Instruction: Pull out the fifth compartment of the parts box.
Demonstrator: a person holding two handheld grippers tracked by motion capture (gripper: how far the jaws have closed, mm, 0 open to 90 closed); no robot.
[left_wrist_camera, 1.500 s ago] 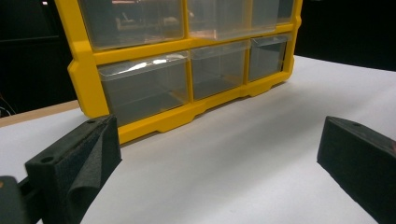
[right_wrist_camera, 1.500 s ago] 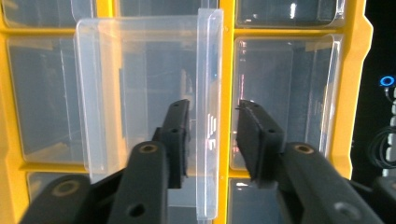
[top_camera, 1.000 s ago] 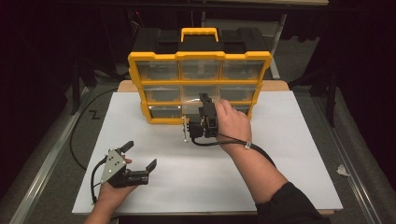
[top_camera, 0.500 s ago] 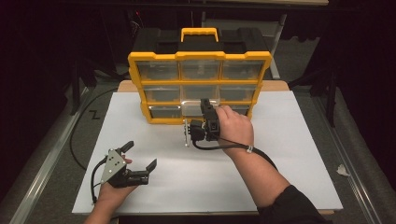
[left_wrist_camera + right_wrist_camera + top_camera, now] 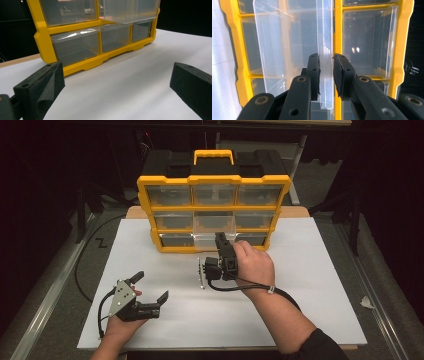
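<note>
right gripper closed on clear drawer, drawer drawn partway out

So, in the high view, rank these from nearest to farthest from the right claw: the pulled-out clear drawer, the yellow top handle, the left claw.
1. Pulled-out clear drawer: bottom row, middle; the right claw is shut on its front lip.
2. Left claw: open, low on the table's left.
3. Yellow top handle: on the organizer's top, at the back.

White sheet covers the table; crumpled scrap lies beside it
</note>
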